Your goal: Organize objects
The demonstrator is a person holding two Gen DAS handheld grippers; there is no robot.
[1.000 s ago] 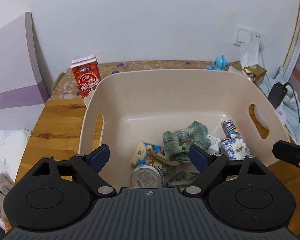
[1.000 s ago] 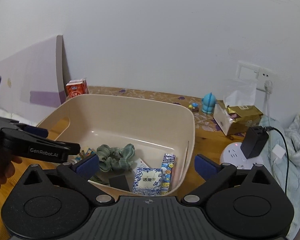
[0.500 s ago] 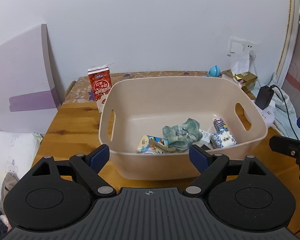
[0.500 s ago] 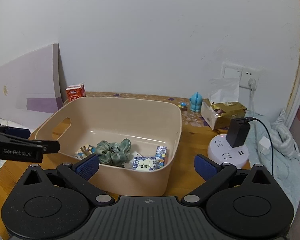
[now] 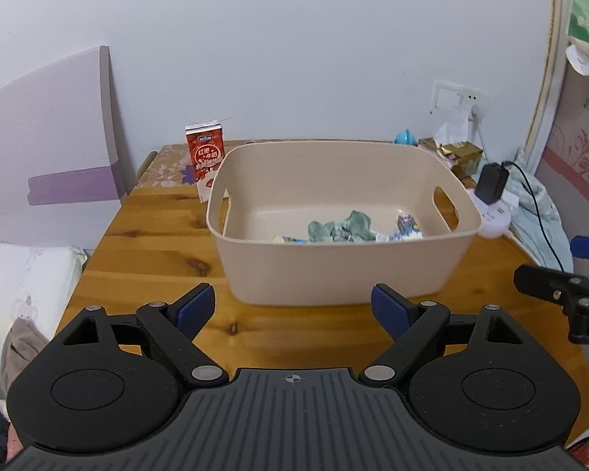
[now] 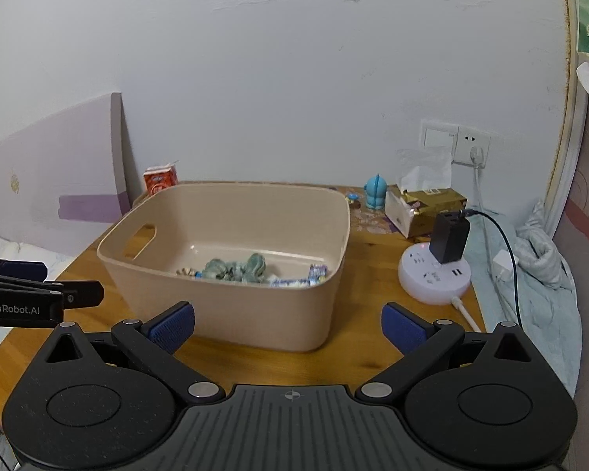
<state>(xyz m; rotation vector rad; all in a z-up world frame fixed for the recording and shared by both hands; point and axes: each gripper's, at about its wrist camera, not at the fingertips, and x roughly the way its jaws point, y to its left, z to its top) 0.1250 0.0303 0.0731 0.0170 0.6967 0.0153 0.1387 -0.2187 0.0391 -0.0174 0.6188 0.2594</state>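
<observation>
Fingers of left gripper [image 5: 293, 310] and right gripper [image 6: 288, 327] spread wide, empty, beige bin [image 5: 341, 263] long axis crosswise

We see a smooth matt plastic tub [image 5: 333, 267] on a glossy knotted wood bench [image 5: 157, 243], crumpled cloth [image 5: 341, 227] inside.
</observation>
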